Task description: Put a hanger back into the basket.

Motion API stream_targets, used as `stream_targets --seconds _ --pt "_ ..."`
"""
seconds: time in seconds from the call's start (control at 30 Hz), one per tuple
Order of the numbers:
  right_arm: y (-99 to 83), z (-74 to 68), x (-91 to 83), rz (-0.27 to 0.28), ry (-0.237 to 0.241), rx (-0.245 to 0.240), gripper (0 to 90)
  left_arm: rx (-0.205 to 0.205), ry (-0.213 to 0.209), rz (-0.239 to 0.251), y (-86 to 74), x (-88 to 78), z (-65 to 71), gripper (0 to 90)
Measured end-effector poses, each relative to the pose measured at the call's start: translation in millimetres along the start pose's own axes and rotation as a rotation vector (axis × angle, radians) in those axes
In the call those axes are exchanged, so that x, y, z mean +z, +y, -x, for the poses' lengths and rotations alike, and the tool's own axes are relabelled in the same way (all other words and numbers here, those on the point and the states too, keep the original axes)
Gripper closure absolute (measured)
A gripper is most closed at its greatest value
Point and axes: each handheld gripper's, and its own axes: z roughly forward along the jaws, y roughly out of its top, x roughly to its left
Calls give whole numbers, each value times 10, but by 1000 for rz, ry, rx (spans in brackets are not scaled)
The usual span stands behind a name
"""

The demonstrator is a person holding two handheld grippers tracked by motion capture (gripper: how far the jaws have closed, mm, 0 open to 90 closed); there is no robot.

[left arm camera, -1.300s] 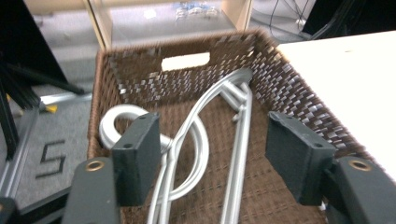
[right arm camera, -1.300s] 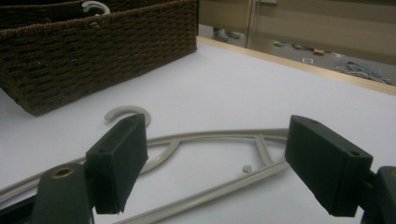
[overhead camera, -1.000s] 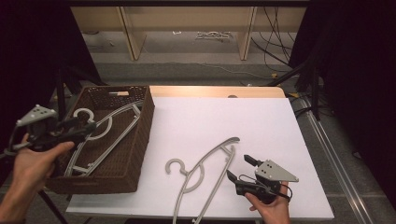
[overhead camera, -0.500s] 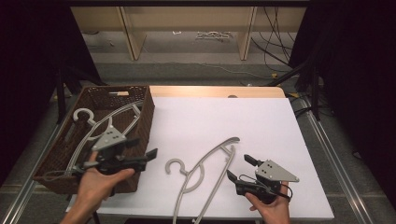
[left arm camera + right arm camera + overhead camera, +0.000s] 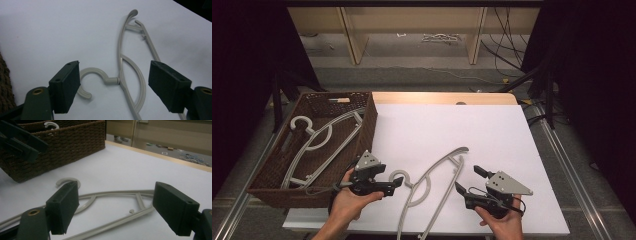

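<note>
A grey plastic hanger [image 5: 439, 167] lies flat on the white table top, its hook [image 5: 398, 176] pointing left. My left gripper [image 5: 394, 185] hovers just left of that hook. Its jaws stand wide apart and have just been opening a little, with nothing between them. In the left gripper view the hook [image 5: 92, 75] lies on the table beyond the open left gripper [image 5: 115, 65]. My right gripper [image 5: 468, 178] rests at the hanger's right side, open and empty. In the right gripper view the hanger [image 5: 112, 195] lies just beyond the right gripper [image 5: 116, 185].
A brown wicker basket [image 5: 369, 125] stands at the table's left and holds grey hangers [image 5: 319, 137] and a small wooden piece [image 5: 343, 100]. Its woven wall [image 5: 62, 147] stands near the left gripper [image 5: 22, 142]. Wooden shelf legs and cables lie beyond the far edge.
My left gripper has moved from the basket's left side, across it and down, to the hook of the hanger on the table. The right gripper and the hanger have not moved.
</note>
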Motion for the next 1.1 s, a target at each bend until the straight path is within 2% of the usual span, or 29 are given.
stream_targets --seconds 0.13,0.27,0.5,0.53,0.63,0.8,0.87,0.9,0.97,1.0,1.1 --pt "-2 -5 11 14 0 8 221 2 -22 -31 -77 106 44 228" --pt "2 -5 4 7 11 8 222 9 -25 -34 -116 145 71 251" --pt "6 0 -7 15 10 11 221 1 -28 20 -219 241 176 234" --pt "6 0 -7 15 10 11 221 17 -25 4 -229 247 178 234" --pt "6 -7 -19 8 9 19 220 30 -13 -9 -262 287 214 231" --pt "7 16 -28 35 -1 12 220 30 -13 -35 -296 345 244 231" --pt "4 13 -19 48 8 14 220 48 -5 -59 -302 367 248 231" --pt "3 14 -19 48 8 14 220 85 -9 -97 -303 381 237 230" --pt "4 17 -27 33 1 14 220 79 -6 -116 -318 425 244 230" --pt "3 12 -28 29 4 24 220 86 -10 -143 -324 458 244 231" --pt "2 15 -23 31 1 15 220 105 -28 -158 -325 512 250 215"
